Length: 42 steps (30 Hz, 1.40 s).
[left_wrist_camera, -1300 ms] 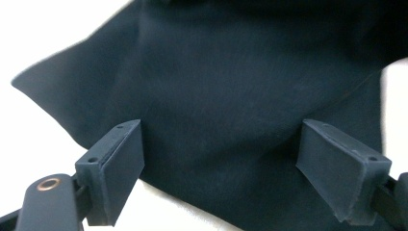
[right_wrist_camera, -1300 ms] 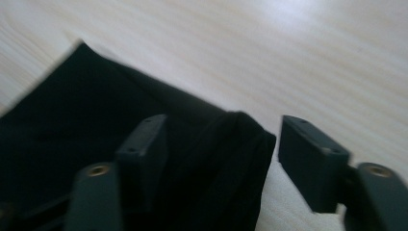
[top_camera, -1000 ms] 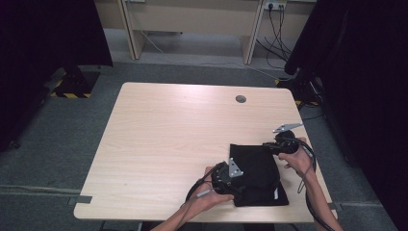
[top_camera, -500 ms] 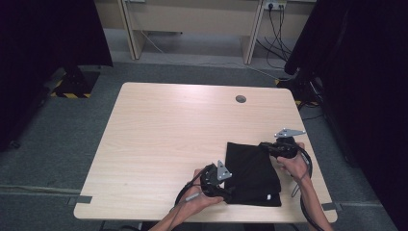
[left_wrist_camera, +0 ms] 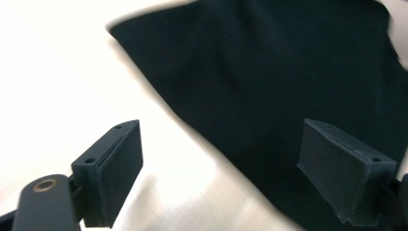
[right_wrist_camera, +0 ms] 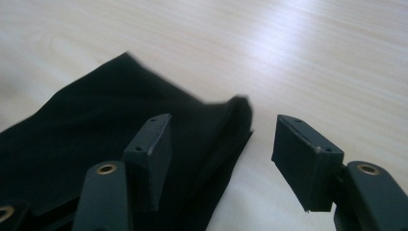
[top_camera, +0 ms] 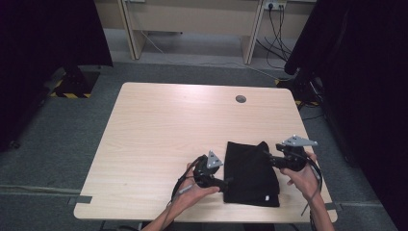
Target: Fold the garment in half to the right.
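A folded black cloth [top_camera: 252, 173] lies flat near the front right of the wooden table [top_camera: 159, 134]. My left gripper [top_camera: 226, 182] sits at the cloth's left edge, pointing right. In the left gripper view its jaws [left_wrist_camera: 221, 178] stand open, one over bare wood and one over the cloth [left_wrist_camera: 269, 72], and they have just been opening wider. My right gripper [top_camera: 267, 157] is at the cloth's far right corner, pointing left. Its jaws [right_wrist_camera: 221, 154] have just been opening. The cloth's folded corner [right_wrist_camera: 226, 120] lies under the gap with neither pad pressing on it.
A round cable hole [top_camera: 240, 98] is set in the table's far right part. A small white tag [top_camera: 266, 197] shows at the cloth's near edge. The table's right edge [top_camera: 312, 159] runs close to my right hand. Desk legs and cables stand beyond the table.
My right gripper has opened and let go of the cloth's corner, drawing slightly back towards the near right. My left gripper has slid left off the cloth to its edge.
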### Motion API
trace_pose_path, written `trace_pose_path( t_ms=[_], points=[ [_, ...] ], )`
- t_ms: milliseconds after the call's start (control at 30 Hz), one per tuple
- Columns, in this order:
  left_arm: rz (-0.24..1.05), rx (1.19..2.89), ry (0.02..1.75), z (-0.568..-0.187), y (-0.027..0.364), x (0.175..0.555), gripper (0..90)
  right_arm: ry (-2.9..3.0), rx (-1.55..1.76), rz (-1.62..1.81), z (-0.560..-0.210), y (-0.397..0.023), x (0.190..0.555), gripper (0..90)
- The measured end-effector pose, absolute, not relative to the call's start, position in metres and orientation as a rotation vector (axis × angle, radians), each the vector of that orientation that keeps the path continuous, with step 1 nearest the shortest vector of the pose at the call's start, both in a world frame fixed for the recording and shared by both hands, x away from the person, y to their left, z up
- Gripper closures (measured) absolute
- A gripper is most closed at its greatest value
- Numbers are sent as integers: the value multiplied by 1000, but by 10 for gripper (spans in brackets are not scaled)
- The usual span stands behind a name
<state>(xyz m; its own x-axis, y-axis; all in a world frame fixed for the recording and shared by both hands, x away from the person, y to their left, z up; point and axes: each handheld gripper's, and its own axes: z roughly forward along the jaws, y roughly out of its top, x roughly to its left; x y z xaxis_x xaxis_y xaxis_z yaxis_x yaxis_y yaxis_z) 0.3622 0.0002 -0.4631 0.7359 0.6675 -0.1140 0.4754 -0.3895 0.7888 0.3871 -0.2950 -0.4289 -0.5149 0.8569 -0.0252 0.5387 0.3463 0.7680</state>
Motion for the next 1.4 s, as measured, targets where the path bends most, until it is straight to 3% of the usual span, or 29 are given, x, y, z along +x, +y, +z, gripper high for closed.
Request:
trace_pose_path(
  t_ms=[300, 600, 833, 1133, 1400],
  points=[
    [329, 2137, 909, -475, -24, 392, 168, 2294, 1201, 1005, -449, -296, 346, 417],
    [346, 2128, 958, -477, -10, 395, 171, 2270, 1276, 958, -464, -309, 329, 424],
    [329, 2090, 923, -472, 2, 374, 153, 2278, 1168, 1025, -444, -290, 320, 402],
    [226, 2109, 823, -480, 4, 337, 114, 2377, 1162, 1029, -458, -270, 326, 353],
    [275, 2139, 779, -476, 7, 324, 103, 2379, 1147, 1035, -453, -271, 326, 333]
  ],
)
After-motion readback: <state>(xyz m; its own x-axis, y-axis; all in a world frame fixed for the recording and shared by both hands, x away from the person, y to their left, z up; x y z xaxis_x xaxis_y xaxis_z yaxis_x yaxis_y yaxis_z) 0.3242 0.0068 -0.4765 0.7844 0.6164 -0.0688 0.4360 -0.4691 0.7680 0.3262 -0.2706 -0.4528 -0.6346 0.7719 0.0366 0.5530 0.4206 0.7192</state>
